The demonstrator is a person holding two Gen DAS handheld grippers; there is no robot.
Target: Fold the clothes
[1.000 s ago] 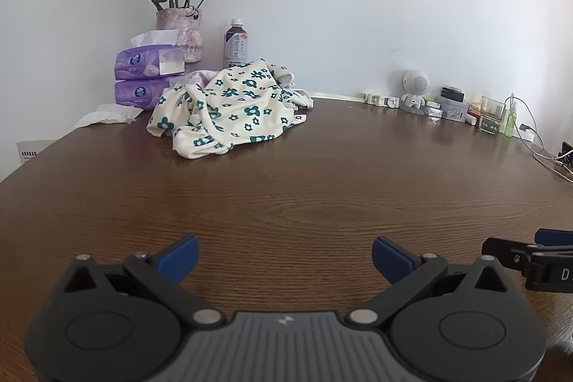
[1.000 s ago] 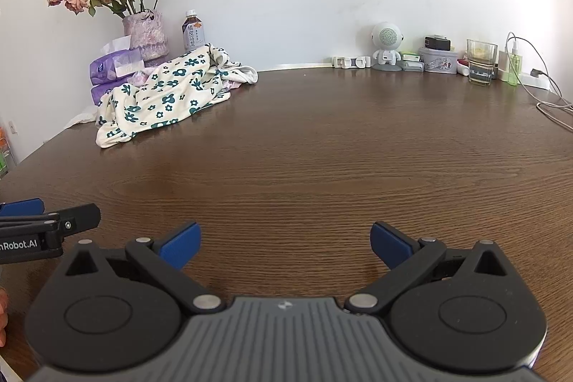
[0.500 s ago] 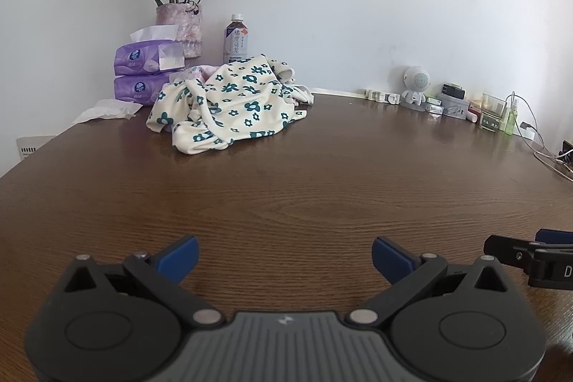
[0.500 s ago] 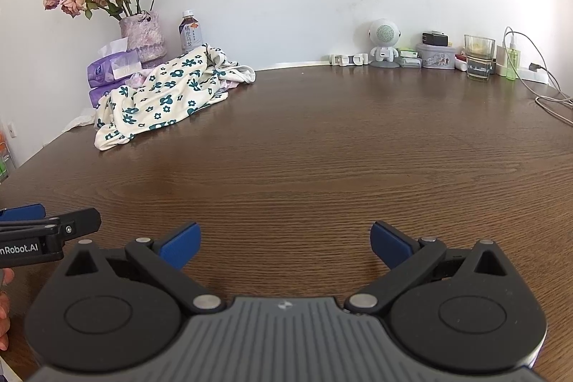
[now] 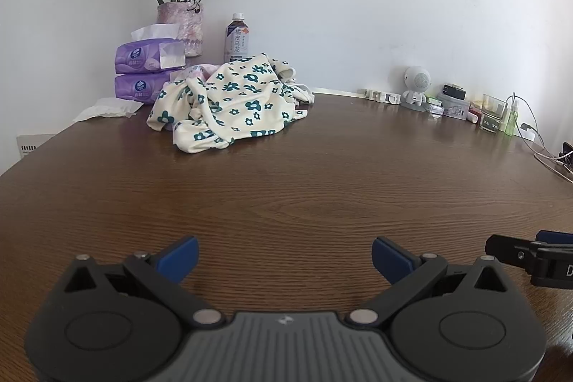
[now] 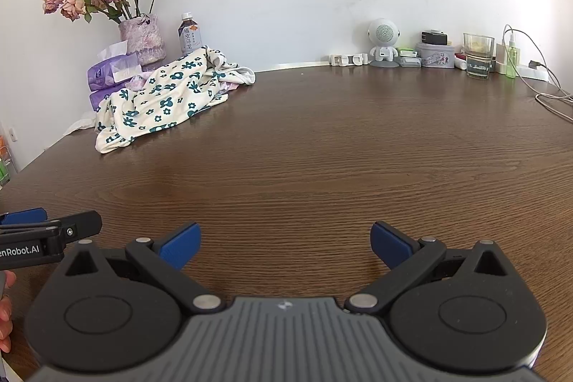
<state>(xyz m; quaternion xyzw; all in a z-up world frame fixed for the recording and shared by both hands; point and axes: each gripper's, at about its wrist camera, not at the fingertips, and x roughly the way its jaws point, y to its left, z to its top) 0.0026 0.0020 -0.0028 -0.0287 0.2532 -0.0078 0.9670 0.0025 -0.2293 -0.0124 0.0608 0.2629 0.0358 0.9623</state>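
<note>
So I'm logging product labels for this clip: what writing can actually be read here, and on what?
"enRobot.AI", cut off at the frame edge: on the left gripper body, right wrist view.
"D", cut off: on the right gripper, left wrist view.
Chinese characters on the bottle: too small to read surely.
Tissue packs: logo blurred.
Tin: unreadable.

Two tissue packs [image 5: 150,57], one bottle [image 5: 236,37], one vase [image 5: 180,27].

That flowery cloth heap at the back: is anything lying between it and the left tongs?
No. In the left wrist view only bare wooden table lies between the open left tongs and the crumpled floral cloth.
</note>
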